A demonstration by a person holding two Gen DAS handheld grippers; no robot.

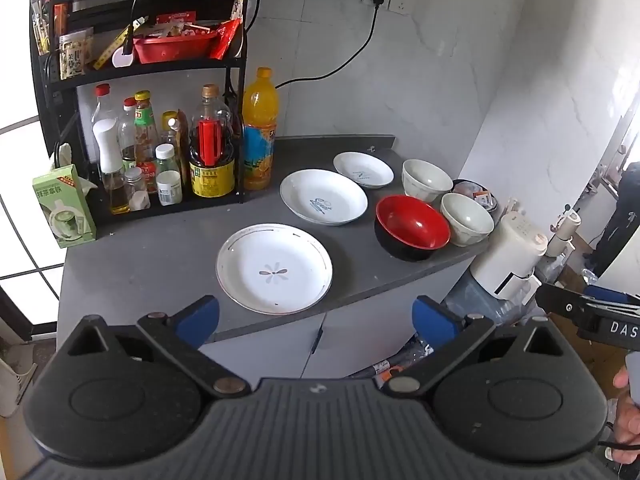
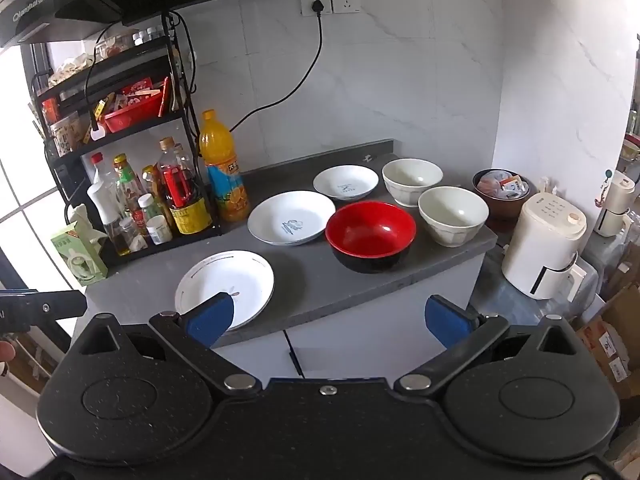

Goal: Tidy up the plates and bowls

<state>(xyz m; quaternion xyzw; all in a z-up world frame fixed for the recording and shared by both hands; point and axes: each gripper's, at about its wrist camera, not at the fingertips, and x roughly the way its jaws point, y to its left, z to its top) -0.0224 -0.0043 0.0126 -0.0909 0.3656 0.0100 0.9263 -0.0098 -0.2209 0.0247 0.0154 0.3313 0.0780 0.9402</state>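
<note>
On the countertop (image 2: 320, 280) I count three plates — a flower-marked one (image 2: 225, 287) near the front edge, a larger blue-marked one (image 2: 291, 218) mid-counter, a smaller one (image 2: 345, 182) toward the back. Bowls come to three — one red (image 2: 370, 236), two white (image 2: 412, 182) (image 2: 453, 216) by the right edge. One orange drink bottle (image 2: 222, 168). My claws: two, left (image 1: 316, 320) and right (image 2: 326, 318).

Worktop (image 2: 320, 280): bare front strip and left-centre, open to approach. Obstructions: bottle rack (image 2: 132, 184) rear left; juice bottle (image 2: 224, 172) beside it; red bowl (image 2: 370, 236) close against two white bowls (image 2: 454, 214), right.
</note>
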